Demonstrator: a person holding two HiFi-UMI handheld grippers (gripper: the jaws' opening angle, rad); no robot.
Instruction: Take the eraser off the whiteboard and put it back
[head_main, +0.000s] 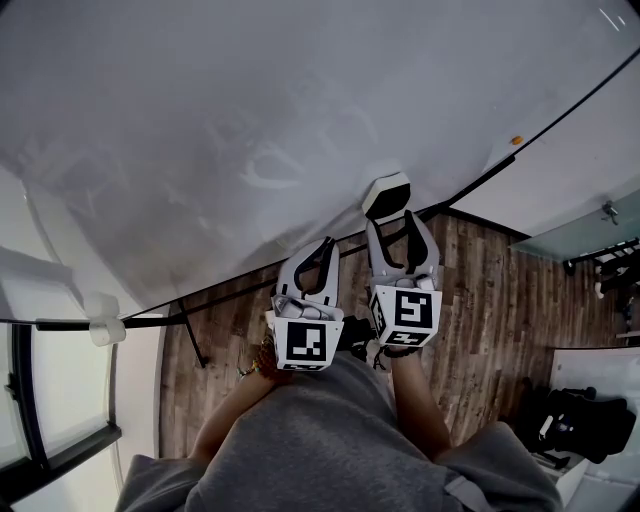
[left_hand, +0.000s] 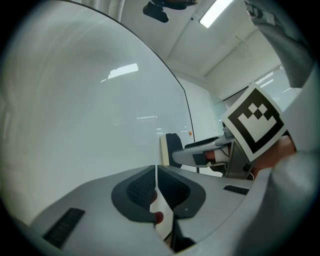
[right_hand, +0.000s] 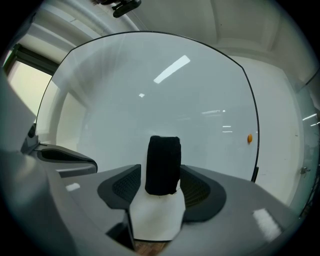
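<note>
1. The left gripper (head_main: 322, 248) hangs just short of the whiteboard (head_main: 250, 120), its jaws pressed together on nothing.
2. The eraser (head_main: 386, 194) sits against the whiteboard near its dark edge.
3. The right gripper (head_main: 392, 225) straddles the eraser with jaws wide. A gap shows beside one pad, so nothing is clamped.
4. The eraser looks light, with a stiff body and a soft wiping face. It is probably best pinched squarely across its hard long sides, since smooth plastic may slip.

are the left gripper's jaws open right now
No, in the left gripper view the left gripper has its two dark pads closed against each other at the tips.
</note>
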